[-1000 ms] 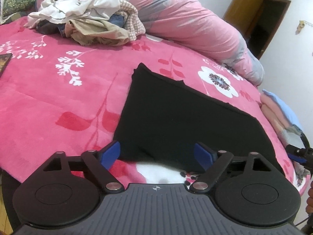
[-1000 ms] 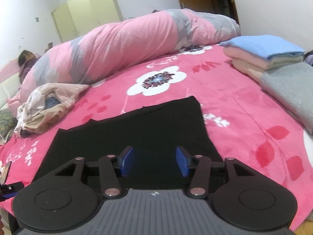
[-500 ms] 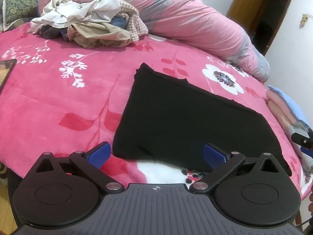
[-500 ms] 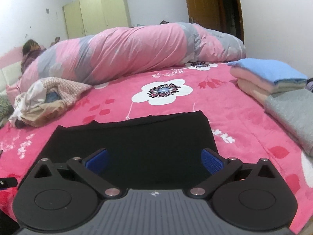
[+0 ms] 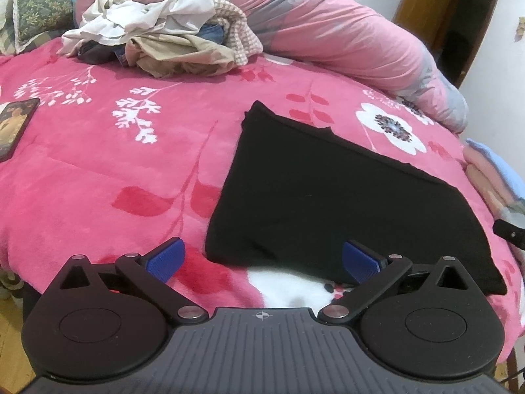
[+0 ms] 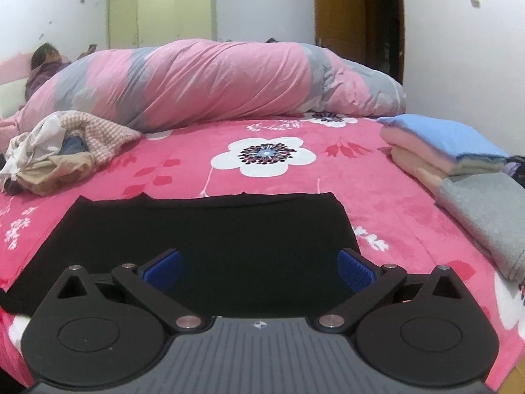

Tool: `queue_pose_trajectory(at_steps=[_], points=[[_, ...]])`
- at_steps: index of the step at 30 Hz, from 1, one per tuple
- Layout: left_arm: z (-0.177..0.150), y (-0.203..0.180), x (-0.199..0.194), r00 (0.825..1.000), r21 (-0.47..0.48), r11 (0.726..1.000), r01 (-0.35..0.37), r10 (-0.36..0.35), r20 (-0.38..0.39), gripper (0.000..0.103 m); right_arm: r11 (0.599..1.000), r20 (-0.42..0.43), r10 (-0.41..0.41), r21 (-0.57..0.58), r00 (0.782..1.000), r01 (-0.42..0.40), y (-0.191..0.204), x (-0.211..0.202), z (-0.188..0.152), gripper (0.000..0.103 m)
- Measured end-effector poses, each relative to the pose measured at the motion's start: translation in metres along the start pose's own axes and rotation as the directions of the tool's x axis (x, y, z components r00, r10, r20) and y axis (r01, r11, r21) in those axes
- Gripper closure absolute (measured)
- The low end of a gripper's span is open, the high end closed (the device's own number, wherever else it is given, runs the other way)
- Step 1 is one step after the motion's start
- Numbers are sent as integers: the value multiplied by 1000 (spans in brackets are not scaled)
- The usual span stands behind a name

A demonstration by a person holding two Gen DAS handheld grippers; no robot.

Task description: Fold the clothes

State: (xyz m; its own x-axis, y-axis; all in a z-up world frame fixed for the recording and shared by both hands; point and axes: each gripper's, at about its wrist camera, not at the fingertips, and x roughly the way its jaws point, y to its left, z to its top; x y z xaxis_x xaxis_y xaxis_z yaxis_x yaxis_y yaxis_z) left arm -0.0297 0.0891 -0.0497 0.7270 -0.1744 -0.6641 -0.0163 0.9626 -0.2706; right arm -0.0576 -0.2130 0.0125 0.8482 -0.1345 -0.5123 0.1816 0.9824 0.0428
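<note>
A pink floral bed [image 5: 98, 170] serves as folding space: the folded black garment [image 5: 328, 210] lies flat at six o'clock, both the left gripper [image 5: 262, 259] and the right gripper [image 6: 259, 267] having just spread their jaws, empty, letting it settle.

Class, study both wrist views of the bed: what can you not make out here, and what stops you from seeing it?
- Near edge of the black garment: right wrist view, hidden behind the right tongs.
- Its near right corner: left wrist view, covered by the left tongs.
- Flat dark item with a picture on it: left wrist view, cut off by the left edge.
- Clothes pile: garments tangled, cannot be counted.
</note>
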Motion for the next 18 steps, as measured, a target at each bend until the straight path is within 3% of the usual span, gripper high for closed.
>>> queue_pose_trajectory(at_steps=[8, 18], points=[[0, 7, 7, 1000, -25, 1000, -11, 11, -25, 0, 998, -1, 41, 48, 999, -41, -7, 11, -1, 0], [13, 15, 16, 994, -31, 995, -94, 93, -54, 0, 992, 56, 122, -17, 991, -121, 16, 13, 5, 0]])
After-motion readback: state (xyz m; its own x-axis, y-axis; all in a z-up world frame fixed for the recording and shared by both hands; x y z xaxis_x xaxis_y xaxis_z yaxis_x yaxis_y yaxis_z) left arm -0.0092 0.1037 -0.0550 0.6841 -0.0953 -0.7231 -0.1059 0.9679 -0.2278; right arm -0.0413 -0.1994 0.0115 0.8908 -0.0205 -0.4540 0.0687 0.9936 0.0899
